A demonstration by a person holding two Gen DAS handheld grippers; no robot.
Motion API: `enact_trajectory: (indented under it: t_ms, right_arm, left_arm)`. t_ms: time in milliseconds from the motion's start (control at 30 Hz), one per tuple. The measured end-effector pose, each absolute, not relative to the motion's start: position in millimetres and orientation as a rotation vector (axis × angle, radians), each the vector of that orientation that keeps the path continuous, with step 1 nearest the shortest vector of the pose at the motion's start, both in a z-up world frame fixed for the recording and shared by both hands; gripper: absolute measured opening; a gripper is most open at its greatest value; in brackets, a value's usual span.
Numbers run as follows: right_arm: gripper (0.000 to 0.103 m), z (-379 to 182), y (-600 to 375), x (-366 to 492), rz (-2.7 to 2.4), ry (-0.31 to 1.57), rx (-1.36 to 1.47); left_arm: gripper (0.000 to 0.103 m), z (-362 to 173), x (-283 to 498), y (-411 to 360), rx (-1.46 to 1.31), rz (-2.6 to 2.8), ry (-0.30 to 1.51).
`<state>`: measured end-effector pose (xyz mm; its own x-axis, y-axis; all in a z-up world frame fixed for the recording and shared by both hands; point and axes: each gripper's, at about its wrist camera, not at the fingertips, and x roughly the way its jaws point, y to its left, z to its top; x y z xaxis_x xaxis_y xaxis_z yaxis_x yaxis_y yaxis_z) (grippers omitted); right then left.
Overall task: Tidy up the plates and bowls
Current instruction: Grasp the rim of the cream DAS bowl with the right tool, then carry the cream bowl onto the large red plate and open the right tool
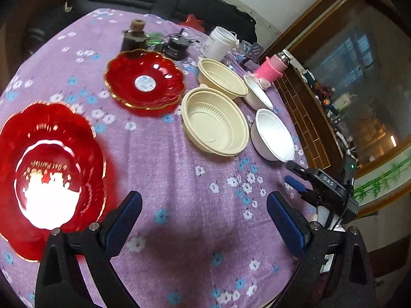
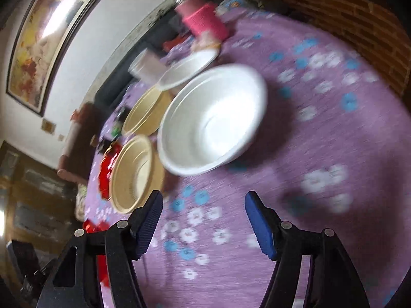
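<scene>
Two red scalloped plates lie on the purple floral cloth: a near one [image 1: 48, 169] at the left and a far one [image 1: 143, 82]. Two beige bowls [image 1: 215, 125] [image 1: 221, 79] and two white bowls [image 1: 273, 134] [image 1: 257, 92] stand to the right. My left gripper [image 1: 204, 205] is open and empty, just right of the near red plate. My right gripper [image 2: 204, 205] is open and empty, just short of the near white bowl [image 2: 213, 118]. It also shows in the left wrist view [image 1: 295, 177]. The beige bowls [image 2: 133, 172] [image 2: 146, 113] and the far white bowl [image 2: 187, 68] also show there.
At the table's far side stand a brown jar [image 1: 134, 37], a black device [image 1: 176, 46], a white cup [image 1: 219, 43] and a pink-sleeved bottle [image 1: 272, 68]. A wooden cabinet [image 1: 308, 118] borders the right edge.
</scene>
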<state>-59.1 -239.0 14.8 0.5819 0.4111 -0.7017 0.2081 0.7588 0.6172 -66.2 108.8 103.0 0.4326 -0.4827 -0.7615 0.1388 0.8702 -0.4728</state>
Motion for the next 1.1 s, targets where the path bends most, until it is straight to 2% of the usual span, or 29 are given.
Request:
enact_trajectory:
  t_ms: [233, 300, 333, 367, 467, 833, 967, 1100]
  right_arm:
    - [0.07, 0.9, -166.6, -7.7, 0.2, 0.981, 0.689]
    - [0.057, -2.8, -152.2, 4.5, 0.178, 0.982, 0.655]
    - [0.037, -6.7, -147.3, 9.1, 0.181, 0.992, 0.654]
    - [0.024, -11.0, -143.1, 12.8, 0.195, 1.008, 0.663]
    - [0.016, -14.9, -137.5, 11.7, 0.215, 1.043, 0.676]
    - [0.014, 0.2, -144.4, -45.5, 0.339, 1.224, 0.604]
    - [0.019, 3.2, -142.7, -53.4, 0.309, 1.179, 0.55]
    - [0.02, 2.8, -140.8, -57.4, 0.267, 1.133, 0.506]
  left_arm:
    - [0.097, 102.1, -71.9, 109.6, -0.293, -0.323, 1.032]
    - [0.097, 102.0, -72.9, 115.6, -0.291, -0.304, 1.033]
    - [0.097, 102.4, -73.4, 119.1, -0.29, -0.294, 1.03]
    - [0.097, 102.5, -74.0, 121.6, -0.289, -0.286, 1.025]
    - [0.097, 101.5, -74.9, 126.7, -0.276, -0.269, 1.012]
    - [0.097, 73.5, -63.6, 102.5, -0.254, -0.304, 1.064]
    - [0.097, 58.1, -49.0, 81.9, -0.207, -0.294, 1.079]
    - [0.097, 43.8, -31.9, 65.0, -0.159, -0.269, 1.095]
